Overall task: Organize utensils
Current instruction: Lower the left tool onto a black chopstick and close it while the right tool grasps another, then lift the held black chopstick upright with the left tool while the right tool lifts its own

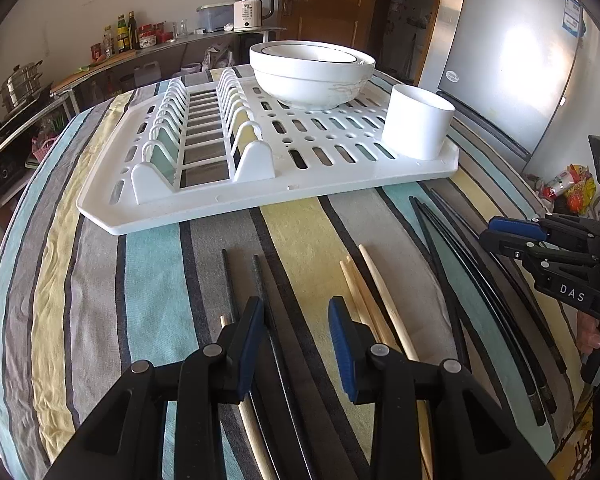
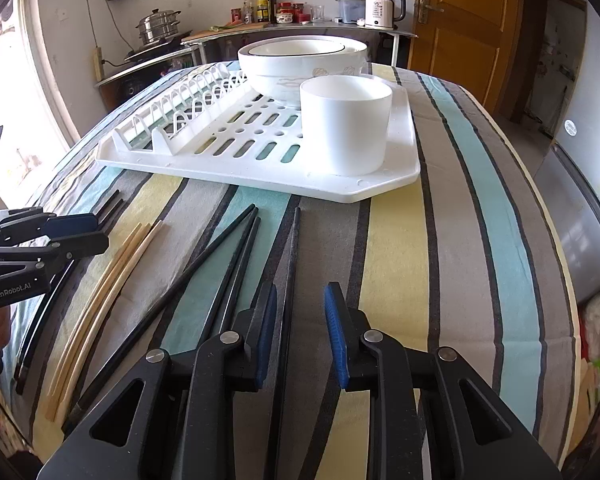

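Note:
My left gripper (image 1: 296, 312) hovers low over the striped tablecloth with its jaws apart. A black chopstick (image 1: 259, 272) runs between the blue pads, close to the left one, with no visible pressing. Wooden chopsticks (image 1: 374, 280) lie just right of it, and more black chopsticks (image 1: 420, 216) lie further right. My right gripper (image 2: 300, 300) also stands open astride a single black chopstick (image 2: 294, 248). Left of it lie two black chopsticks (image 2: 202, 263) and the wooden chopsticks (image 2: 134, 248). A white cup (image 2: 346, 124) stands empty on the dish rack (image 2: 220, 168).
Stacked white bowls (image 1: 312, 76) sit at the back of the rack (image 1: 260, 196), beside its plate slots. A steel fridge (image 1: 512, 60) stands past the table's right edge. Behind the table are a counter with a kettle (image 2: 380, 8), bottles and a steamer pot, and a wooden door.

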A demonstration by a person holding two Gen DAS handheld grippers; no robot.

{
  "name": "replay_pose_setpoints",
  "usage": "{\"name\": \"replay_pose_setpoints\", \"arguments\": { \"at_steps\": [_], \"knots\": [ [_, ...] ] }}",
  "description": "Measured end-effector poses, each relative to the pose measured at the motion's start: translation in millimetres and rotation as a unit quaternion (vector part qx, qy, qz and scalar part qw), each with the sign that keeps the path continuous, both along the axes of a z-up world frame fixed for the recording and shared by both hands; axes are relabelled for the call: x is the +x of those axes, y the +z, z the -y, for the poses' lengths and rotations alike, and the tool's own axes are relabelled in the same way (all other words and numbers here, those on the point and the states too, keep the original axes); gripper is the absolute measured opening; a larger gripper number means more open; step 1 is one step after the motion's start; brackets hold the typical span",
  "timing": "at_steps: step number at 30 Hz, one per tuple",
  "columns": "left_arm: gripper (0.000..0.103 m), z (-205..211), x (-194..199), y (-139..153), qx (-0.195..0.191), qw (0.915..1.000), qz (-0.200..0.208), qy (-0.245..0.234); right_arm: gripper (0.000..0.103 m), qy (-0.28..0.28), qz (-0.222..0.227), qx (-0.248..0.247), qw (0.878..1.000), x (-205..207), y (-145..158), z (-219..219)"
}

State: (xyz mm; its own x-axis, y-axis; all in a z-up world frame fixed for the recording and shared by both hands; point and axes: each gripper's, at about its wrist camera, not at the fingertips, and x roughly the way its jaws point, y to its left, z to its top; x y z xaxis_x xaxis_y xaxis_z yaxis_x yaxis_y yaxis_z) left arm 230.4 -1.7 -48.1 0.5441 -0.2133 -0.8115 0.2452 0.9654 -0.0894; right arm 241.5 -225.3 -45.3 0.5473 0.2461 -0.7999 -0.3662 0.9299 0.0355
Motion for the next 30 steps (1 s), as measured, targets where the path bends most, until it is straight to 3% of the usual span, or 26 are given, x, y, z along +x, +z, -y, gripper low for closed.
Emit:
{"name": "replay_pose_setpoints", "arguments": {
  "at_steps": [10,19,21,23,26,30],
  "knots": [
    [0.031,7.6,3.7,-1.4,0.044,0.9989,-0.004,0.017,0.019,0.014,-0.009,-0.013,1.0,10.0,-3.7,-9.2],
    [0.031,10.7,3.6,-2.2,0.054,0.9982,-0.001,0.027,0.018,0.029,-0.023,-0.024,0.999,20.4,-2.9,-17.2],
    [0.029,11.0,4.3,-2.1,0.052,0.9983,-0.003,0.027,0.016,0.027,-0.024,-0.024,0.999,22.4,-2.9,-18.3],
    [0.017,11.7,4.8,-1.8,0.054,0.9981,-0.003,0.028,0.007,0.029,-0.024,-0.02,0.999,22.0,-3.0,-19.6],
    [0.006,12.5,5.6,-1.5,0.057,0.9979,-0.003,0.029,0.005,0.022,-0.024,-0.013,0.999,21.7,-3.5,-19.0],
    [0.005,11.5,5.9,-1.4,0.056,0.9981,-0.004,0.026,0.005,0.013,-0.021,-0.003,1.0,16.2,-1.9,-14.8]
  ]
}}
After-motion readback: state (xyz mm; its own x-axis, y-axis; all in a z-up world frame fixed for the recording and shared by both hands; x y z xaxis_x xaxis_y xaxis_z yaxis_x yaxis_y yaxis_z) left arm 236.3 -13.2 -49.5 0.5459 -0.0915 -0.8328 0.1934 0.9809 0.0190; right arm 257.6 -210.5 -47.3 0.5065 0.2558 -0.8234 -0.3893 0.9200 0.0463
